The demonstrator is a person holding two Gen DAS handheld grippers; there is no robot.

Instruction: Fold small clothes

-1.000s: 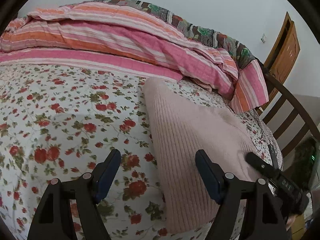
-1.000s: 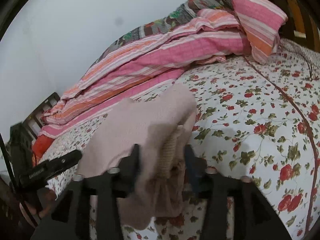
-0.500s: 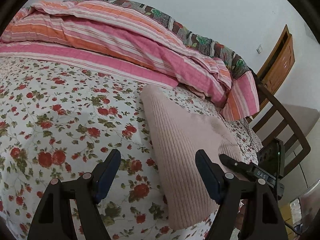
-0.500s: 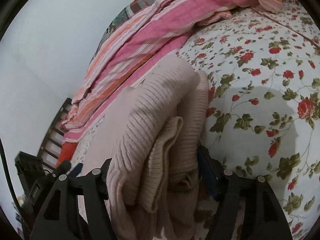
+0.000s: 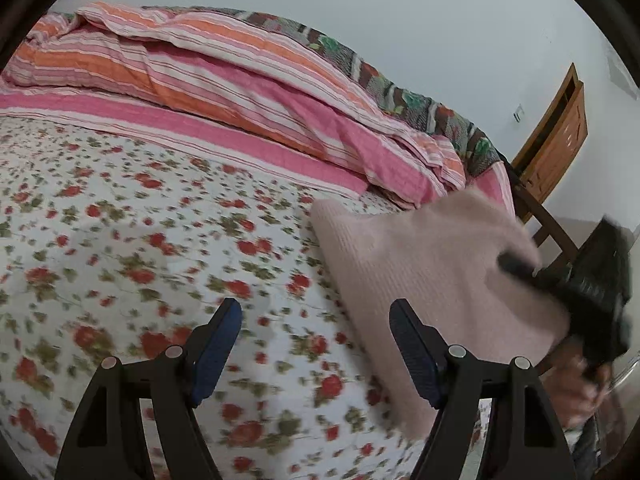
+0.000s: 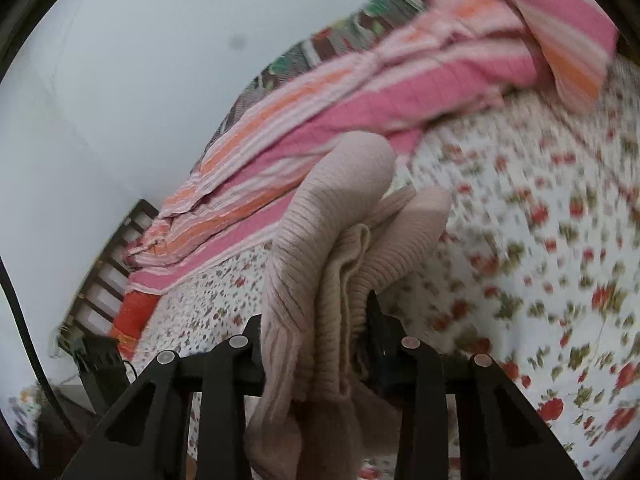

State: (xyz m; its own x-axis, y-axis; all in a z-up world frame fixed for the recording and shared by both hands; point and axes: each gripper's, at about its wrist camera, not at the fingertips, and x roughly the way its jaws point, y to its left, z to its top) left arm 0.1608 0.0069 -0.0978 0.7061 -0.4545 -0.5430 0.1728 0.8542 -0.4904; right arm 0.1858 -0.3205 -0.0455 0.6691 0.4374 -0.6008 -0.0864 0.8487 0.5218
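A folded pale pink ribbed knit garment (image 5: pixel 432 276) is lifted at its right end over the floral bed sheet (image 5: pixel 132 248). My right gripper (image 6: pixel 316 316) is shut on the garment (image 6: pixel 332 256), whose folded layers bunch between the fingers and hang down in front. That gripper also shows as a dark blurred shape at the right of the left wrist view (image 5: pixel 584 288). My left gripper (image 5: pixel 316 316) is open and empty, just left of the garment, above the sheet.
A pink and orange striped quilt (image 5: pixel 248 80) is heaped along the back of the bed by the white wall. A dark wooden bed frame (image 5: pixel 544 220) and a wooden door (image 5: pixel 556 136) stand at the right. A slatted headboard (image 6: pixel 108 264) lies at the left.
The right gripper has closed on the garment's bunched end and lifted it off the sheet. The left gripper has drawn away to the left, still open.
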